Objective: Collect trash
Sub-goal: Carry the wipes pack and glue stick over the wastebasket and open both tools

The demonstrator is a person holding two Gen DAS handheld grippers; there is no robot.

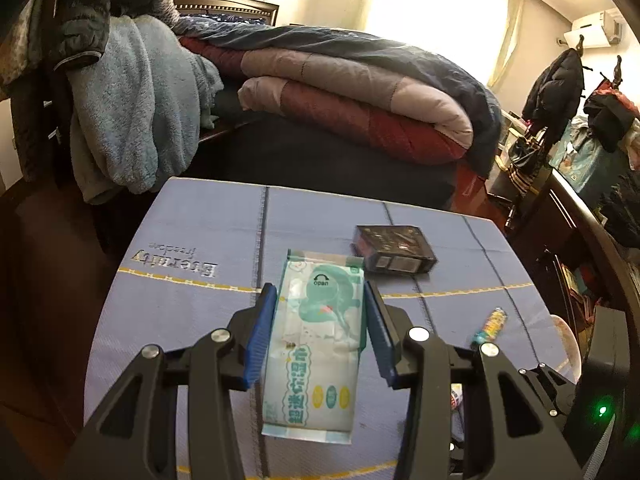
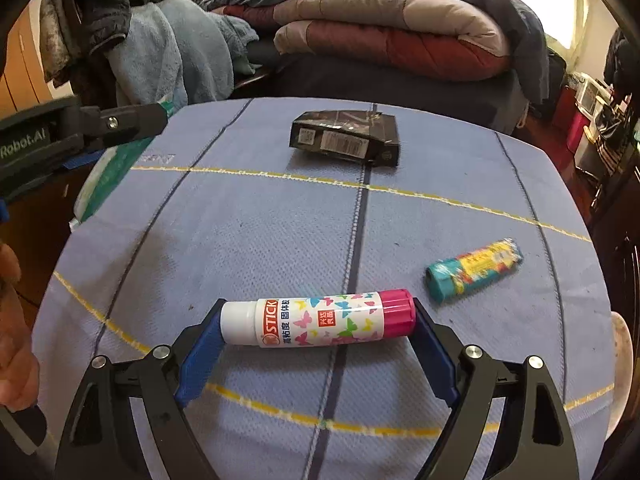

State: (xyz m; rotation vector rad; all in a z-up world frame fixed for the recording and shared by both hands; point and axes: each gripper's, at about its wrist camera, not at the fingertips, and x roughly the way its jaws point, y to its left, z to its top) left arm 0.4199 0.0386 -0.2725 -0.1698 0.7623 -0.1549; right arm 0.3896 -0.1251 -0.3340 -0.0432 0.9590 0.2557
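Note:
A white and teal wet-wipes pack is clamped lengthwise between the blue pads of my left gripper, above the blue tablecloth. In the right wrist view the same pack hangs over the table's left edge. My right gripper stands wide, low over the cloth. A glue stick with a pink cap lies crosswise between its pads, and both ends touch them. A black box lies further back. A small colourful wrapped tube rests to the right of the glue stick.
The black box and the tube also show in the left wrist view. Behind the table stands a bed with folded quilts and a blue fleece. Dark furniture and hanging clothes crowd the right. A hand shows at the left.

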